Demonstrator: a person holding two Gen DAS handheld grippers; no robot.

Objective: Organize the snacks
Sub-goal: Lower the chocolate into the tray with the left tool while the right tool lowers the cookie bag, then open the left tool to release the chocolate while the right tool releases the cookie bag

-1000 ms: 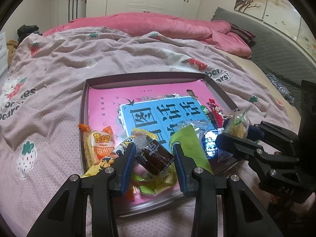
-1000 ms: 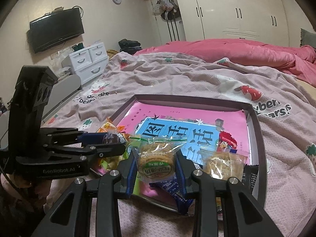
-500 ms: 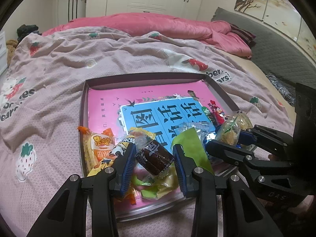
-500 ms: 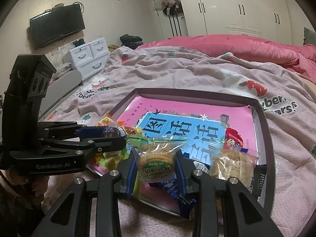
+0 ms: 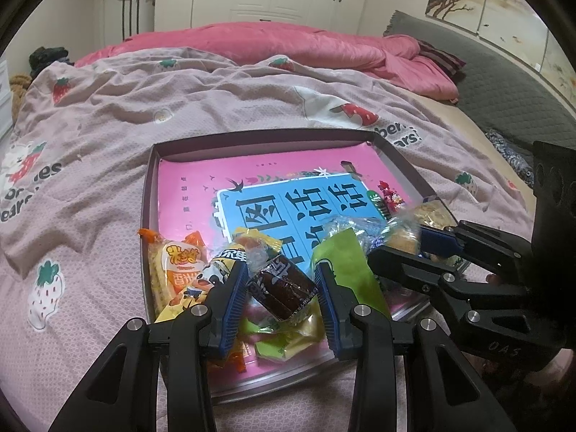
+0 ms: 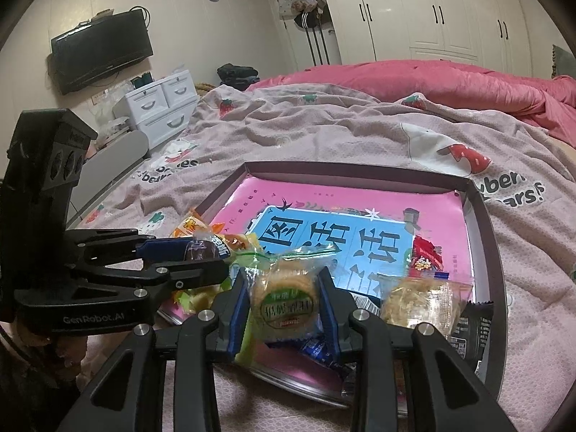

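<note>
A shallow tray [image 5: 147, 194] with a pink and blue printed bottom lies on the bed. Snack packets are heaped at its near edge. My left gripper [image 5: 282, 280] is shut on a dark brown wrapped candy [image 5: 279, 286] above the near-left pile. My right gripper [image 6: 284, 297] is shut on a clear-wrapped round biscuit with a green label [image 6: 284, 302] over the tray's near edge [image 6: 500, 288]. The right gripper also shows in the left wrist view [image 5: 406, 248], the left gripper in the right wrist view [image 6: 201, 257].
An orange snack packet [image 5: 176, 262], a green packet [image 5: 345, 255] and a red packet [image 5: 390, 194] lie in the tray. A second wrapped biscuit [image 6: 419, 304] lies beside the held one. A pink strawberry-print blanket [image 5: 108, 126] surrounds the tray. White drawers [image 6: 162, 104] stand far left.
Both grippers keep their hold. The right gripper with the biscuit has drifted left, closer to the left gripper. The left gripper has barely moved.
</note>
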